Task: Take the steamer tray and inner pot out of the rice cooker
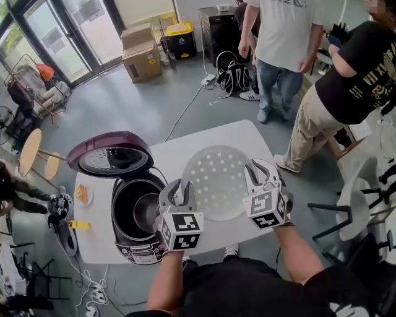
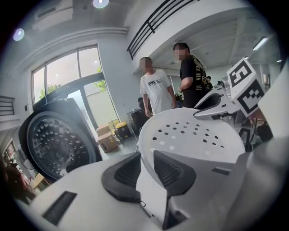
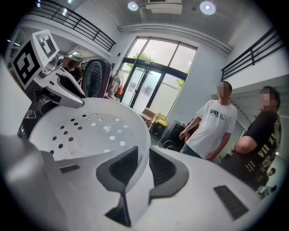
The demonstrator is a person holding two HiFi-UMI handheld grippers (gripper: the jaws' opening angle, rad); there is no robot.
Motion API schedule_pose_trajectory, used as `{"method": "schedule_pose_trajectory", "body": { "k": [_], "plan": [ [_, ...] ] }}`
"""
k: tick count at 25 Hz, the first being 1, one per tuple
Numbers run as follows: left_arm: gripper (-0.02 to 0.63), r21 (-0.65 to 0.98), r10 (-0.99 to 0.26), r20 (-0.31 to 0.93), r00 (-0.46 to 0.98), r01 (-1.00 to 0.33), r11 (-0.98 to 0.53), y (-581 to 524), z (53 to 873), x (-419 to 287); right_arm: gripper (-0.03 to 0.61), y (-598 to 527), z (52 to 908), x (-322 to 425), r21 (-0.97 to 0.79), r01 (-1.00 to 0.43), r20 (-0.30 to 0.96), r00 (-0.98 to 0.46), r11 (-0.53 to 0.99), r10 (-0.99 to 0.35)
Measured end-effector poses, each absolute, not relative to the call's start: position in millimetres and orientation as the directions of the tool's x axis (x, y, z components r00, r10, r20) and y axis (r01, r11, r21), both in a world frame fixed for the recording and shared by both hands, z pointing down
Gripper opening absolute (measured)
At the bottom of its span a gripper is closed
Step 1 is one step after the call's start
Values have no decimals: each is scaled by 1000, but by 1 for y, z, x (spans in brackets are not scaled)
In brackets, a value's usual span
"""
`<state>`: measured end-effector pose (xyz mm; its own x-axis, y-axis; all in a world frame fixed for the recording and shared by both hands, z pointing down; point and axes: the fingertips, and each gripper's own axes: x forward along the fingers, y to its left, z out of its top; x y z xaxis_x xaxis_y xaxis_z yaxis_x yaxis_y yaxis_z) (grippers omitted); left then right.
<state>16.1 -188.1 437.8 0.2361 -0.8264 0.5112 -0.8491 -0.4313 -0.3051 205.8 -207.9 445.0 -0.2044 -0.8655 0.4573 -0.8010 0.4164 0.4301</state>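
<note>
White perf. steamer tray (image 1: 216,179) aloft, level, inner pot (image 1: 137,212) in open rice cooker (image 1: 143,254)

Bright, even daylight enters through tall windows (image 3: 156,76) beyond the right tongs (image 3: 143,158); ceiling lamps (image 3: 207,7) glare above them. Both gripper views bow strongly and darken at the edges. Shadows are soft.
</note>
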Motion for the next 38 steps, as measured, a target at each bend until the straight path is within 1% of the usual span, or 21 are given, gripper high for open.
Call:
{"method": "schedule_pose_trajectory", "body": {
  "k": [4, 9, 13, 17, 25, 31, 36, 38],
  "plan": [
    [91, -277, -813, 531, 238, -859, -432, -201, 468, 45, 78, -221, 475, 235, 432, -791, 494, -194, 433, -847],
    [86, -245, -804, 555, 214, -881, -404, -222, 521, 60, 80, -244, 526, 250, 427, -773, 534, -202, 468, -821],
    [84, -238, -795, 579, 183, -894, -379, -239, 566, 62, 80, -264, 570, 252, 410, -762, 564, -220, 502, -796],
    [84, -276, -784, 605, 138, -887, -369, -258, 606, 62, 81, -287, 614, 251, 396, -754, 596, -223, 524, -771],
    [83, -248, -739, 662, 128, -892, -377, -302, 676, 59, 80, -330, 681, 248, 339, -757, 647, -243, 558, -723],
    [83, -250, -737, 665, 118, -895, -369, -322, 694, 54, 80, -351, 702, 242, 322, -752, 665, -253, 575, -703],
    [84, -304, -735, 671, 95, -869, -390, -333, 702, 56, 82, -360, 717, 243, 316, -754, 677, -247, 577, -693],
    [84, -298, -725, 682, 95, -870, -394, -335, 709, 55, 82, -362, 722, 242, 313, -755, 682, -244, 577, -689]
  ]
}}
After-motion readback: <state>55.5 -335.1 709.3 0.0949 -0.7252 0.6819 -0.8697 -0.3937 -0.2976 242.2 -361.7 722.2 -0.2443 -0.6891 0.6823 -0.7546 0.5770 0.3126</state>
